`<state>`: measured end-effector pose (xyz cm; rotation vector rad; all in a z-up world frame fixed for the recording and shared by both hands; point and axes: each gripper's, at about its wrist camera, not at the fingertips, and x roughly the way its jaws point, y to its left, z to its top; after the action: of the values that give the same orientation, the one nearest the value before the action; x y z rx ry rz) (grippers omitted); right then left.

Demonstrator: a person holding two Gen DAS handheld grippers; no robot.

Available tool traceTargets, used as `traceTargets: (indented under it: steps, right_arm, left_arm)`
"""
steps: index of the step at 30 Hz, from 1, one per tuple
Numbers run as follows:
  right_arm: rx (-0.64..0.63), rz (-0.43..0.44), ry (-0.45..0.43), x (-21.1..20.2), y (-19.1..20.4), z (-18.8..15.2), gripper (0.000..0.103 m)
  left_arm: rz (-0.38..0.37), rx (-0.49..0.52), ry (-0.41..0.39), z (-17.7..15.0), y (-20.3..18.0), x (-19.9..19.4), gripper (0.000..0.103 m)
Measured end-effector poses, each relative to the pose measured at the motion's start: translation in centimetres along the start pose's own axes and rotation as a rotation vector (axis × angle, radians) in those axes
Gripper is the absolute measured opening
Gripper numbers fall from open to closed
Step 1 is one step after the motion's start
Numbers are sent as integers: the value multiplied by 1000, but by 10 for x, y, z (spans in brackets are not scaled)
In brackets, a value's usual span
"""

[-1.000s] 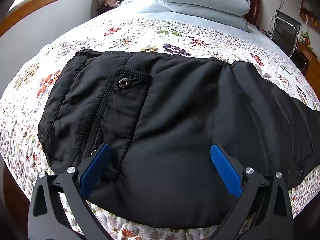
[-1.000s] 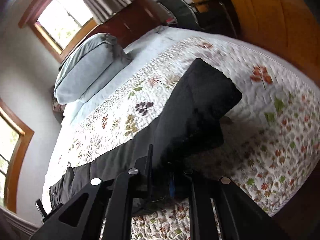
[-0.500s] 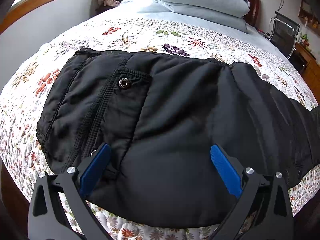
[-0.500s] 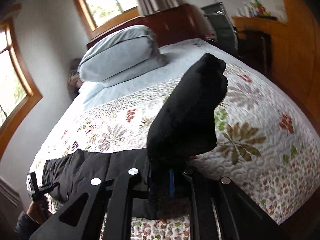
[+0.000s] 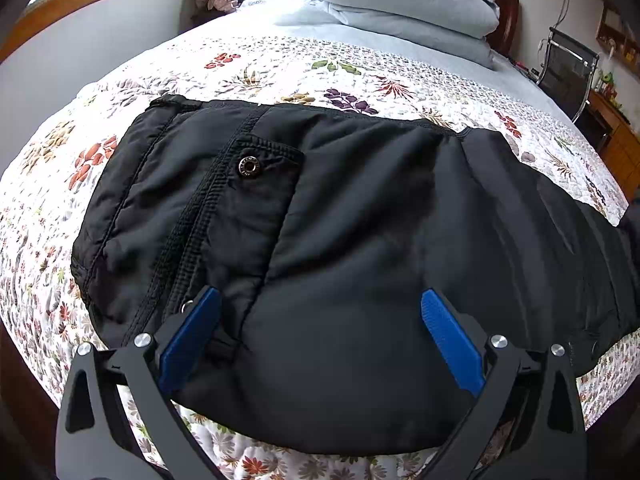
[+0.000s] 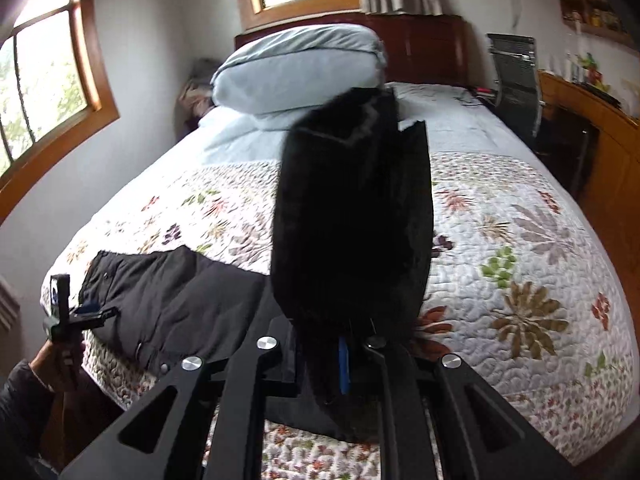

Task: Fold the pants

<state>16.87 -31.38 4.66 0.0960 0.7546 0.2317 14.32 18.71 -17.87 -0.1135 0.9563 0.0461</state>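
Since a second ago my right gripper point(image 6: 352, 344) has swung the leg end up off the quilt and toward the waist; my left view has barely changed.

On the left, my left gripper point(image 5: 320, 320) hovers over the near edge of the waist, blue pads point(image 5: 190, 338) spread wide with nothing between them. The black pants point(image 5: 320, 240) lie flat across the floral quilt point(image 5: 280, 64), waistband to the left, a snap button point(image 5: 249, 167) on the pocket, the legs running off to the right. In the right view I can see that gripper held low beside the waist end, apart from the cloth.

Further right, my right jaws are pressed together on the doubled leg cuffs point(image 6: 352, 216), which stand up in front of the folded duvet point(image 6: 300, 68) at the headboard.

My worry is the waist. Nothing pins it, so if I carry the cuffs over quickly the padded cloth may drag along the quilt and the fold will land crooked. The two cuff layers could also slip unevenly out of my pinch, since the fabric looks slick.
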Motion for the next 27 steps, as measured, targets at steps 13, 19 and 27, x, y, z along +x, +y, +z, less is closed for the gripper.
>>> traceTargets:
  steps: [13, 19, 27]
  right_arm:
    - [-214, 73, 191, 73, 82, -28, 12]
    - [-290, 73, 278, 102, 107, -54, 12]
    - [-299, 67, 300, 114, 113, -66, 12]
  left_arm:
    - [-21, -22, -3, 0, 3, -1, 100]
    - [-34, -35, -4, 1, 5, -1, 100]
    - [-26, -25, -8, 0, 3, 0, 100]
